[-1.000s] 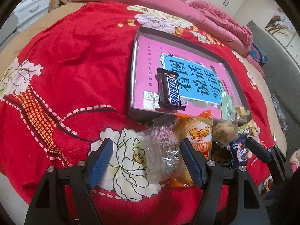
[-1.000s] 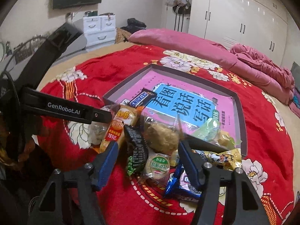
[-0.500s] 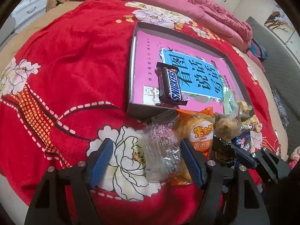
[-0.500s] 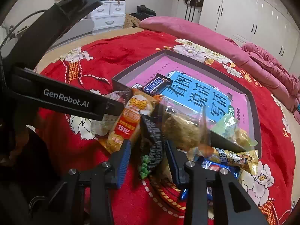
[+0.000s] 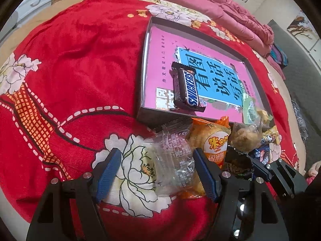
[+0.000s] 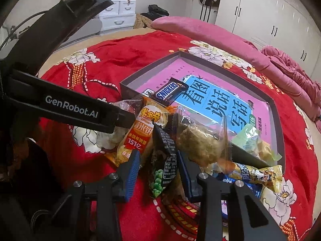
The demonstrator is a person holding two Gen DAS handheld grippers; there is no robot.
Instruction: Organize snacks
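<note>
Two views, two different worries. From my left wrist, my left fingers (image 5: 158, 172) stand apart at the bottom of the frame, straddling a clear-wrapped snack (image 5: 174, 160) without pressing it. That packet lies on the red bedspread (image 5: 80, 64), its far end tucked against the orange rice-cracker pack (image 5: 215, 146). If I close here I judge I could drag the orange pack along too. Up in the centre, the Snickers bar (image 5: 186, 87) already lies in the shallow box (image 5: 141, 84), near its lower left corner.

From my right wrist, my right fingers (image 6: 158, 172) at lower centre are clamped on the dark green-pea packet (image 6: 163, 160), which stands on edge in the pile. The grip catches only its lower part, so I think the slick wrapper may slip or twist as I lift. A clear bag holding a brown cake (image 6: 200, 142) leans against it just to the right, and could tumble off the pile. My left tool's arm crosses the left of the frame, close enough to bump.
</note>
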